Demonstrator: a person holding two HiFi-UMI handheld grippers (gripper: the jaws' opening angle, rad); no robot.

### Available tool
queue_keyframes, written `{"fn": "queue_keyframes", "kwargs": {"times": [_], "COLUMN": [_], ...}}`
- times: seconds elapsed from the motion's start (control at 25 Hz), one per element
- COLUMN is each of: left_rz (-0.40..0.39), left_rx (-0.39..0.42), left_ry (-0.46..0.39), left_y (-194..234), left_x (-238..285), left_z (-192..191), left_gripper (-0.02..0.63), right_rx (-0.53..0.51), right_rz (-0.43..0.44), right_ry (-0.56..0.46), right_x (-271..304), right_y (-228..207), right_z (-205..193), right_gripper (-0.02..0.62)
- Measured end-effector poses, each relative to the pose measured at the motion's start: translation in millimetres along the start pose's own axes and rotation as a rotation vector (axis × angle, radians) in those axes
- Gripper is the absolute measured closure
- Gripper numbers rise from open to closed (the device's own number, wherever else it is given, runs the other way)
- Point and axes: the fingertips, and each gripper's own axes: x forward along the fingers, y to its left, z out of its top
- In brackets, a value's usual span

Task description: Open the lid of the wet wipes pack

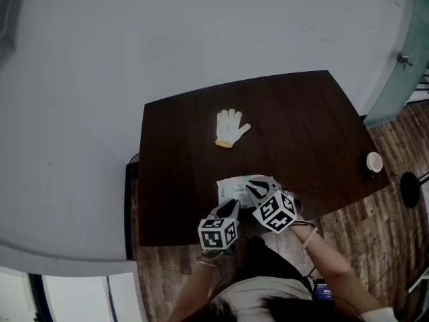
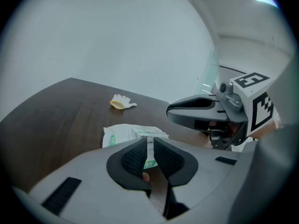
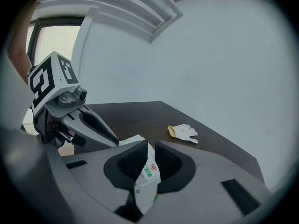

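A wet wipes pack [image 1: 233,188] lies near the front edge of a dark table [image 1: 301,126], long axis running left to right, with the left gripper [image 2: 148,155] clamped on its near edge and the right gripper [image 3: 148,164] clamped on its right end, both equally close.

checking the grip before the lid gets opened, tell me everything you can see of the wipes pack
The pack is a soft white pouch with green print and a rectangular label on top; it looks like thin plastic film. It sits near the front edge of the table, its far part apparently resting on the wood. The left gripper pinches a thin flap at its near edge. The right gripper is shut on a crumpled end. Whether the lid is open cannot be told.
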Motion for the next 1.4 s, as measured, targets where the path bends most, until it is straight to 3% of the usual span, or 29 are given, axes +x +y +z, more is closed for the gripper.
{"fn": "queue_keyframes", "kwargs": {"times": [0.64,1.4], "left_rz": [0.014,0.013], "left_rx": [0.136,0.216], "left_ry": [-0.141,-0.240], "left_y": [-21.6,-40.0], "left_x": [-57.0,-129.6], "left_z": [27.8,36.1], "left_gripper": [0.561,0.583], "right_rx": [0.137,0.257], "right_rz": [-0.104,-0.233], "right_ry": [-0.056,-0.131], "right_x": [-51.9,-105.4], "right_y": [23.5,63.6], "right_z": [6.0,18.4], "right_gripper": [0.563,0.586]}}
